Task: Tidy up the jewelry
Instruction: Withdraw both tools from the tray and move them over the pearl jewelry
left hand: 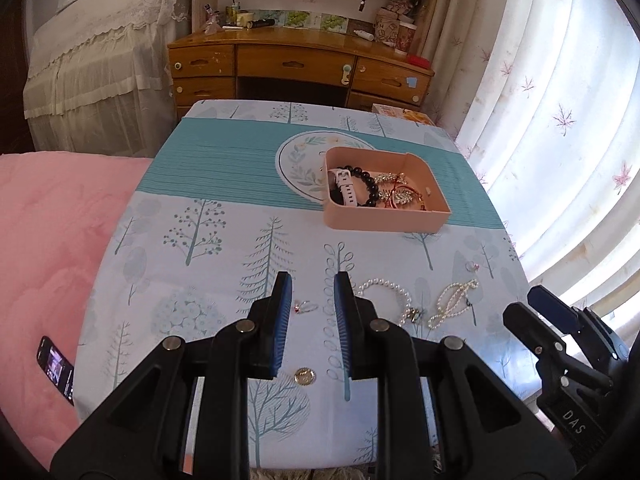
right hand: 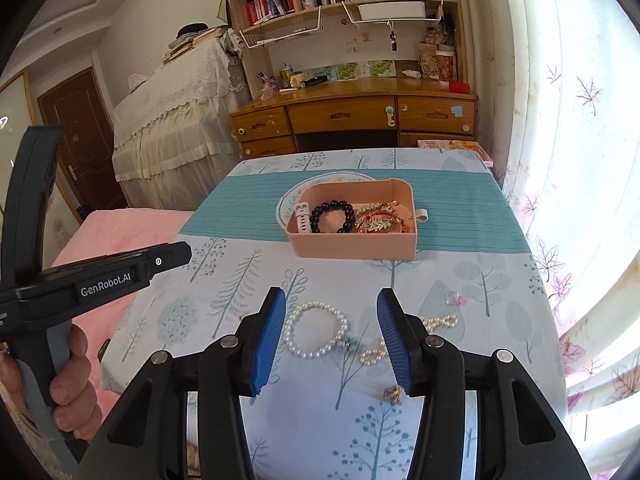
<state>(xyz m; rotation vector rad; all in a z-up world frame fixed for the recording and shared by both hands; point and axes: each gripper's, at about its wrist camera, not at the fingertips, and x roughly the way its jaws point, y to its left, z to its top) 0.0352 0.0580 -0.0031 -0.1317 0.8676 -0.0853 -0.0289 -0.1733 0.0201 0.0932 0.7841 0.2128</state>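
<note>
Blue-padded left tongs open narrowly over a tiny ring on the table; easy to skid away. Right view: right tongs wide above the pearl bracelet, could snag the neighbouring pearl strand. Pink box far ahead.

1. From my right wrist feed, the right gripper's blue finger covers part of the loose pearl strand; I cannot trace that strand's full length.
2. Just beside that finger's tip, a small gold piece is half covered; I cannot identify its type.
3. In the pink tray, the tangled gold and red pieces overlap; I cannot count them.
4. The tray's near wall hides the lower part of the white watch strap.
5. Between the left gripper's fingers, a small ring-like item is too small to classify.
6. Left of the tray, the phone screen is unreadable.
</note>
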